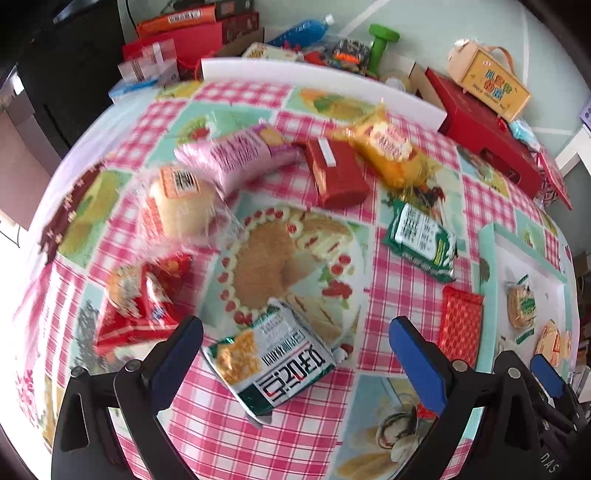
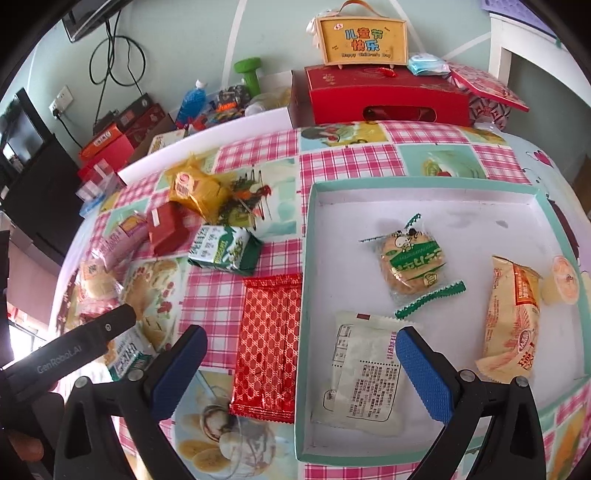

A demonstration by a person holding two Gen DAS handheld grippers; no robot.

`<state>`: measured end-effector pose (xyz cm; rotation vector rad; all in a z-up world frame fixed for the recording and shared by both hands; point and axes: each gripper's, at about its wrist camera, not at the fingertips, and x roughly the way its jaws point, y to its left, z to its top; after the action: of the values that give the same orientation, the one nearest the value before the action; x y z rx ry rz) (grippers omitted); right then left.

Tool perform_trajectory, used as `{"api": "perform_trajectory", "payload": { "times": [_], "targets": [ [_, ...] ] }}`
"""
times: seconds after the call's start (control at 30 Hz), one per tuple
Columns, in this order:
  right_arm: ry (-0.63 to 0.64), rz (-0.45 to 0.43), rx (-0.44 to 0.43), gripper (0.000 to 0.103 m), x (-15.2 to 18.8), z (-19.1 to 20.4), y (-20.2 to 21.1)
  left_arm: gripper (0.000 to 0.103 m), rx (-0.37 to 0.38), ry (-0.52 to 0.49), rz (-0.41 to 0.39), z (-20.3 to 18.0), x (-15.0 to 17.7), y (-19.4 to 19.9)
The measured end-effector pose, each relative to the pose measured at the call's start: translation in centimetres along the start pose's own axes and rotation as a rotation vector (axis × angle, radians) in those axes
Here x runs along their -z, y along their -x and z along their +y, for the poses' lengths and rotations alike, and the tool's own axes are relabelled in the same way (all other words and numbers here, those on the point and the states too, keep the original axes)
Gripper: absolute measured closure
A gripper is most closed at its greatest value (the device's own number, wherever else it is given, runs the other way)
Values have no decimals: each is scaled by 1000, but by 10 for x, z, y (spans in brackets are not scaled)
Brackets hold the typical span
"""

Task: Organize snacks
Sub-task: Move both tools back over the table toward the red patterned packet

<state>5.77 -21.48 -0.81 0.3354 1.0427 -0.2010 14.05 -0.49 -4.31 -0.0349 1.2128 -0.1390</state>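
My left gripper (image 1: pixel 295 354) is open low over the checked tablecloth, with a green-and-white cracker packet (image 1: pixel 269 362) lying loose between its blue pads. Around it lie a wrapped bun (image 1: pixel 181 206), a pink packet (image 1: pixel 236 155), a red box (image 1: pixel 336 173), a yellow packet (image 1: pixel 388 151) and a green packet (image 1: pixel 421 236). My right gripper (image 2: pixel 301 369) is open above the left wall of the teal-rimmed tray (image 2: pixel 424 188). A red patterned packet (image 2: pixel 269 343) lies just outside that wall. Inside the tray are a white packet (image 2: pixel 362 369), a wrapped cookie (image 2: pixel 412 264), an orange packet (image 2: pixel 511 321) and a jelly cup (image 2: pixel 563 284).
A white board (image 1: pixel 317 77) lines the table's far edge. Behind it stand a red gift box (image 2: pixel 388 96), a yellow handled box (image 2: pixel 364 40), a green dumbbell (image 2: pixel 251 74), a blue bottle (image 2: pixel 192 101) and stacked cartons (image 1: pixel 192 33). The left gripper's black finger (image 2: pixel 85 343) shows at the right view's left edge.
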Motion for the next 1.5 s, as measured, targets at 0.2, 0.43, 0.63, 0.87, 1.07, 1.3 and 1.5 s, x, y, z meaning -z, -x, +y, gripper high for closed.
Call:
{"api": "perform_trajectory", "payload": {
  "times": [0.2, 0.43, 0.63, 0.87, 1.07, 1.3, 1.5],
  "targets": [
    [-3, 17, 16, 0, 2, -3, -4, 3, 4, 27, 43, 6, 7, -10],
    [-1, 7, 5, 1, 2, -2, -1, 15, -3, 43, 66, 12, 12, -15],
    [15, -15, -62, 12, -1, 4, 3, 19, 50, 0, 62, -1, 16, -12],
    [64, 3, -129, 36, -2, 20, -5, 19, 78, 53, 62, 7, 8, -15],
    [108, 32, -143, 42, 4, 33, -13, 19, 104, 94, 66, 21, 4, -15],
    [140, 69, -111, 42, 11, 39, -25, 19, 111, 92, 74, 17, 7, -15],
    [158, 78, -101, 42, 12, 41, -27, 19, 104, 75, 84, 15, 4, -18]
  ]
}}
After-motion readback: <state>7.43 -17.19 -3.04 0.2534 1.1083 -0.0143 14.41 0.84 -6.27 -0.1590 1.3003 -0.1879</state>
